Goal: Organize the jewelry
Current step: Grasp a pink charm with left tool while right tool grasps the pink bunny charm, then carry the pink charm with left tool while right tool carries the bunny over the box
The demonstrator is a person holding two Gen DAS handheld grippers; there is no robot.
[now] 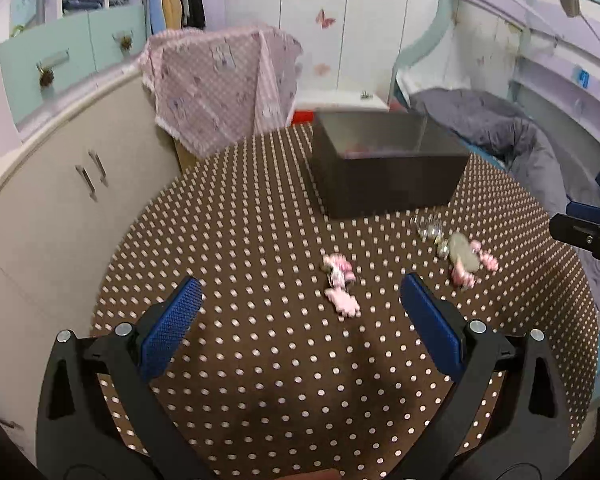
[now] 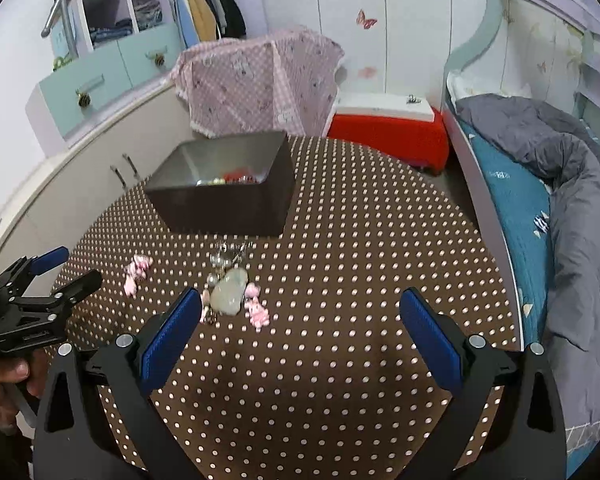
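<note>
A dark box (image 1: 384,164) stands on the brown dotted tablecloth (image 1: 240,240); in the right wrist view the box (image 2: 228,192) holds red and shiny pieces. A pink charm piece (image 1: 340,284) lies just ahead of my left gripper (image 1: 300,292), which is open and empty. A pale green stone with pink charms (image 1: 466,258) and a silver piece (image 1: 428,228) lie to the right. My right gripper (image 2: 300,304) is open and empty; the stone cluster (image 2: 232,292) lies by its left finger, and the pink charm (image 2: 136,274) farther left.
A white cabinet (image 1: 60,200) runs along the left. A pink checked cloth (image 1: 224,88) covers something behind the table. A bed with a grey duvet (image 2: 560,184) is on the right, and a red-and-white box (image 2: 388,128) stands behind the table.
</note>
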